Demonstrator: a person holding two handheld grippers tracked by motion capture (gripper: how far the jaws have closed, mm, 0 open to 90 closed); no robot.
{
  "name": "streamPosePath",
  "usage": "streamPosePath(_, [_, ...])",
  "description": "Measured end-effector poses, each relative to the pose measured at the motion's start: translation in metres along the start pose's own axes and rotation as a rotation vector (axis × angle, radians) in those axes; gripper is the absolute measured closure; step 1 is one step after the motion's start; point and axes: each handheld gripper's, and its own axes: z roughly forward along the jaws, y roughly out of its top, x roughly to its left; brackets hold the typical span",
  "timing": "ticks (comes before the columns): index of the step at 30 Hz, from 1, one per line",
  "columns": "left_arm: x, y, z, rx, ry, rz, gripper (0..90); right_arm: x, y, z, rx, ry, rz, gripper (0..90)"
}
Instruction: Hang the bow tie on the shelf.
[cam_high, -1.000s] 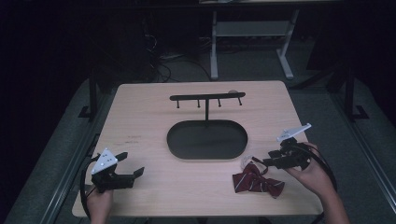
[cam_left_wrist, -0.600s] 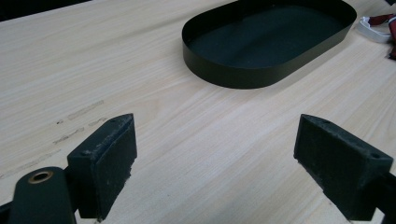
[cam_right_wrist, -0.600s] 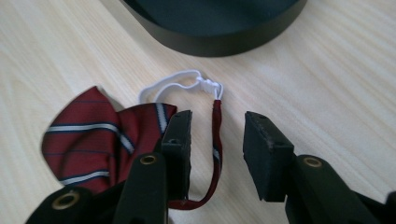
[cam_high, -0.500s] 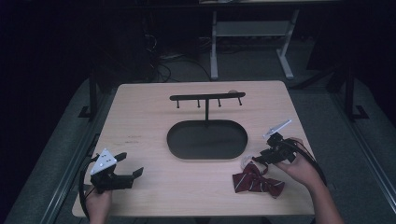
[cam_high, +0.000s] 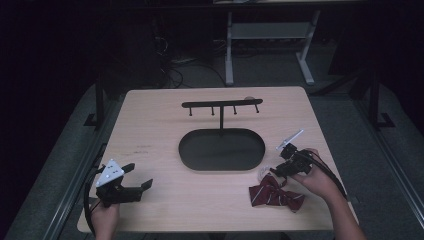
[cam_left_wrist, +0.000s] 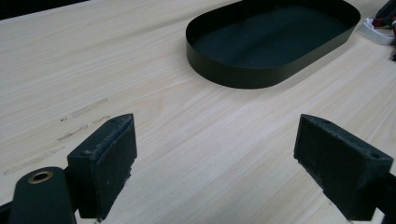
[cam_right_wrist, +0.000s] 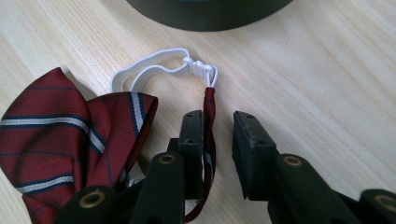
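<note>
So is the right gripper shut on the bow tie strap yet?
Not yet. The right gripper has its jaws partly open around the red strap: the strap lies against one jaw, with a clear gap to the other.

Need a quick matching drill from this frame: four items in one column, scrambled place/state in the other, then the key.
Items
1. left gripper
2. right gripper
3. bow tie
4. black oval tray

States
A. mid-table, holds the hook stand
B. jaws wide open over bare wood
C. lying flat near the front right edge
D. jaws narrowly apart around the red strap

Pairs: 1-B, 2-D, 3-C, 4-A
</note>
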Motion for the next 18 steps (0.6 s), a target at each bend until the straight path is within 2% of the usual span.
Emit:
streamPosePath(2, [0.000, 0.000, 0.000, -0.002, 0.001, -0.001, 13.1, 0.001, 0.001, 0.002, 0.008, -0.010, -0.010, 75.9])
streamPosePath(4, [0.000, 0.000, 0.000, -0.001, 0.001, 0.000, 13.0, 0.002, 0.001, 0.002, 0.006, -0.021, -0.022, 82.1])
streamPosePath(7, [0.000, 0.000, 0.000, 0.000, 0.002, 0.002, 13.0, 0.002, 0.002, 0.002, 0.008, -0.016, -0.025, 88.3])
streamPosePath(13, [0.000, 0.000, 0.000, -0.002, 0.004, -0.002, 13.0, 0.003, 0.001, -0.001, 0.007, -0.001, -0.023, 89.2])
streamPosePath(18, [0.000, 0.000, 0.000, 0.001, 0.003, 0.002, 13.0, 0.009, 0.007, -0.015, -0.024, 0.000, -0.034, 89.3])
